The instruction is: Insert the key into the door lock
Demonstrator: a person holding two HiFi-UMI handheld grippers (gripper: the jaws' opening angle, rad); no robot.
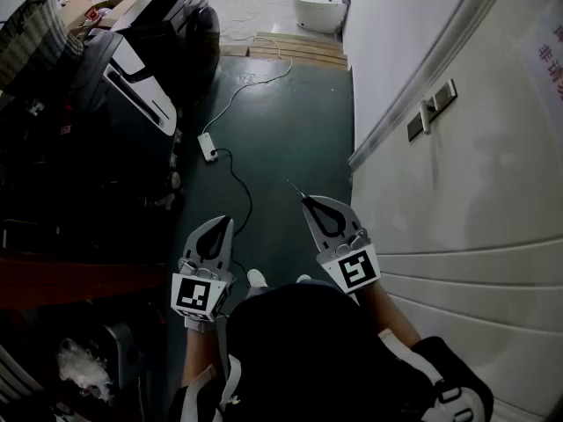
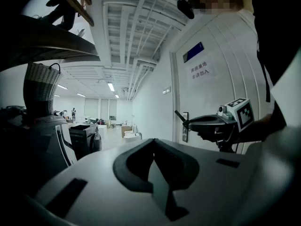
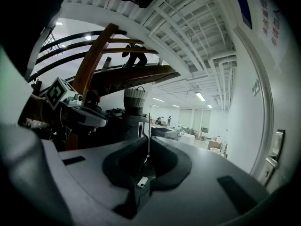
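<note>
Head view: camera is looking steeply down along a door [image 1: 457,192] that is filling the right side, with a green floor [image 1: 281,112] running ahead.
Door: it is standing closed as far as can be told; its panel is showing no key yet.
Right gripper [image 1: 308,202]: it is hovering low beside the door, its jaws clenching the key and pointing forward along the floor, not at the door.
Left gripper [image 1: 226,224]: it is hanging just beside the right one, jaws pressed together with nothing between them.
Lock [image 1: 431,109]: a dark plate is sitting higher up the door, well apart from both grippers; the keyhole is too small to make out.
Key [image 1: 295,188]: a thin blade is sticking out past the right jaw tips, and it is showing in the right gripper view as a fine upright line.
Step in hand: carrying the key up to the lock seems to be starting.
Doing it well: likely by turning the blade square to the plate, keeping the clamp firm, approaching slowly and keeping the left gripper clear.
</note>
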